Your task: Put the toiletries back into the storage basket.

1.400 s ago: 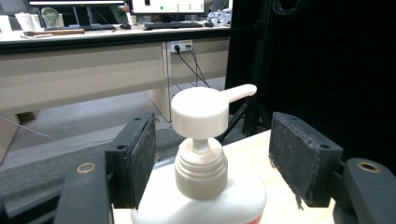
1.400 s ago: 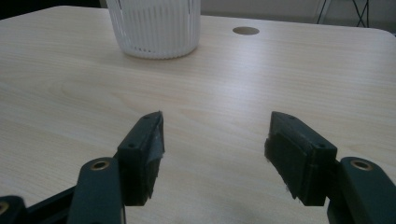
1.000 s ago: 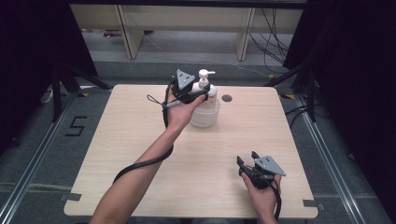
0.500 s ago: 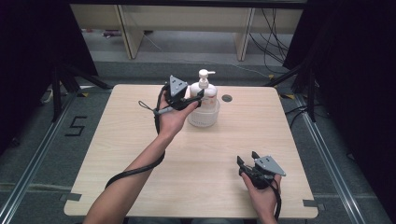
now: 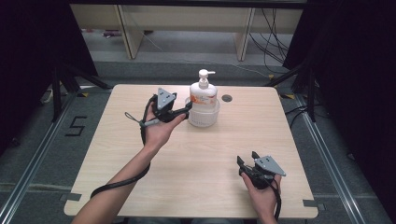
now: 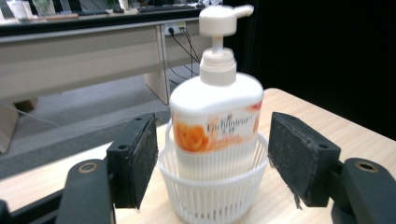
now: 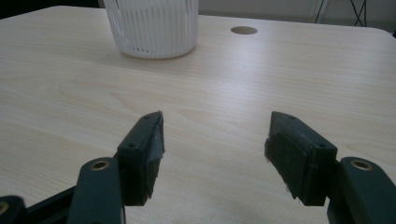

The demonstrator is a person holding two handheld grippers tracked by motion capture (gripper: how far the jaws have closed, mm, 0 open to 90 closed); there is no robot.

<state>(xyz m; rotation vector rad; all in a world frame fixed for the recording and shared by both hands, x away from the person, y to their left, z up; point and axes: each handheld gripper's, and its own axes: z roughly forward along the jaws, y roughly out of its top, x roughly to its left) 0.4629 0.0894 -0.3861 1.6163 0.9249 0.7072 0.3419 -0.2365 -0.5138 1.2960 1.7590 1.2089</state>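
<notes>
A white pump bottle (image 5: 203, 94) with an orange flower label stands upright in a white ribbed basket (image 5: 204, 116) at the back middle of the table. My left gripper (image 5: 186, 110) is open just to the left of the basket, pointing at it. In the left gripper view the bottle (image 6: 217, 116) and basket (image 6: 212, 193) stand a little beyond the left gripper (image 6: 212, 140), framed by its spread jaws and not touched by them. My right gripper (image 5: 247, 161) is open and empty near the front right. Its own view has the right gripper (image 7: 215, 140) low over bare wood, with the basket (image 7: 152, 28) far off.
The wooden table (image 5: 116, 154) has a round cable hole (image 5: 227, 98) to the right of the basket. Desk legs and cables (image 5: 261, 42) lie on the floor beyond the far edge. A black stand (image 5: 60, 79) is off the table's left back corner.
My left gripper has drawn back from the bottle, moving left and toward the person. The bottle stays standing in the basket. The right gripper has not moved.
</notes>
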